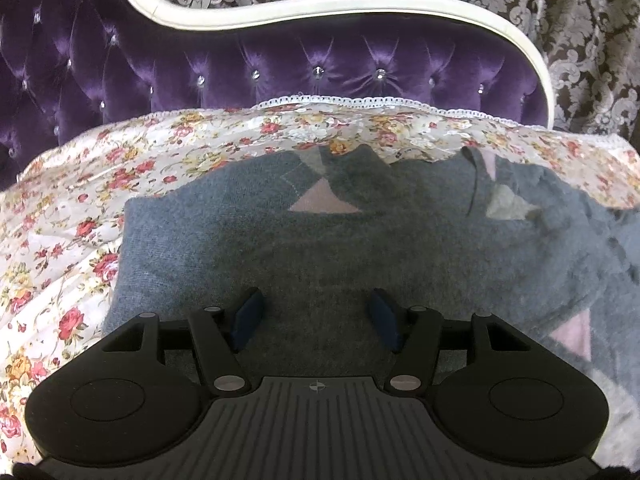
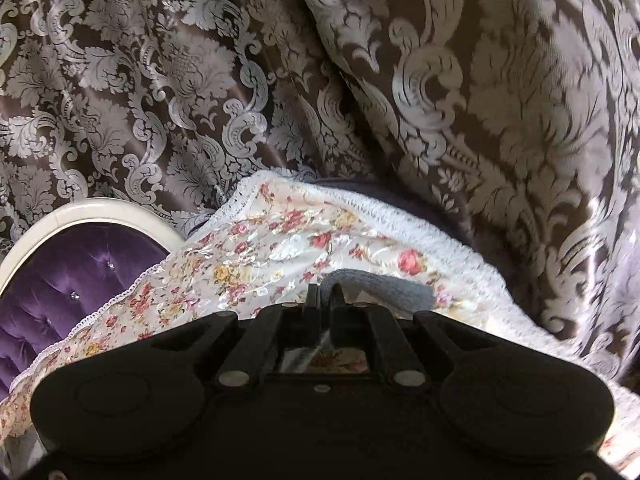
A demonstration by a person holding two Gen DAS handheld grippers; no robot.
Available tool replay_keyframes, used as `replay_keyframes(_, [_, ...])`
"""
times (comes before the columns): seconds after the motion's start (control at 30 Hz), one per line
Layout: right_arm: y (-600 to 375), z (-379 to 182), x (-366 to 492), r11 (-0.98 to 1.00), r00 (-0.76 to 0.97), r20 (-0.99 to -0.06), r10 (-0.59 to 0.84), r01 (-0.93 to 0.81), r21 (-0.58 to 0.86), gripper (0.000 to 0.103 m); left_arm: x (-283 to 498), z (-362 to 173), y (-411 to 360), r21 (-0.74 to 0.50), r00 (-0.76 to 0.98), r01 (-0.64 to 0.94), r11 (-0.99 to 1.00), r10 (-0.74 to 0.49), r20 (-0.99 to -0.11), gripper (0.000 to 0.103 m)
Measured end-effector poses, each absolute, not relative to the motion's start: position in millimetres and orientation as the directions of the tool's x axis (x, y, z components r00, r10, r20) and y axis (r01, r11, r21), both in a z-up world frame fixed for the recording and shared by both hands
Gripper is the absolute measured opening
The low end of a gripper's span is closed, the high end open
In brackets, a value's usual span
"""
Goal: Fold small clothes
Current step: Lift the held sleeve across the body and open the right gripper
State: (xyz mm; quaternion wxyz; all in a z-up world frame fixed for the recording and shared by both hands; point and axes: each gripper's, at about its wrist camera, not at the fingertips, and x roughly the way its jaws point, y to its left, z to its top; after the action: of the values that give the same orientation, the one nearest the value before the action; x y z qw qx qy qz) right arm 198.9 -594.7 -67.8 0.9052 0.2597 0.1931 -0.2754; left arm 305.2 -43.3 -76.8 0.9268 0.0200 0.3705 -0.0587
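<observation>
A grey-blue knitted sweater with pale pink and grey diamond patches lies spread on a floral bedspread. My left gripper hovers over the sweater's near part, jaws apart, with only flat knit showing between the blue pads. In the right wrist view my right gripper is shut on a fold of the grey sweater, which arches up from between the fingertips and trails off to the right above the floral bedspread.
A purple tufted headboard with a cream frame rises behind the bed. Brown damask curtains hang close behind and to the right. The bedspread's lace edge marks the bed's far corner.
</observation>
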Motion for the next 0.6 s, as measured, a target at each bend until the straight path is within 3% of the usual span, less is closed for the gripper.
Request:
replay_keyframes(0.33, [-512, 14, 225, 0.874, 0.88, -0.357, -0.315, 0.415, 0.254, 0.01, 290, -28, -1, -0.106, 0.747, 0.109, 0.988, -0.152, -0.648, 0.058])
replay_keyframes(0.6, [-364, 71, 260, 0.978, 0.964, -0.266, -0.021, 0.075, 0.195, 0.01, 272, -15, 47, -0.164, 0.756, 0.08, 0.983, -0.167, -0.633, 0.058])
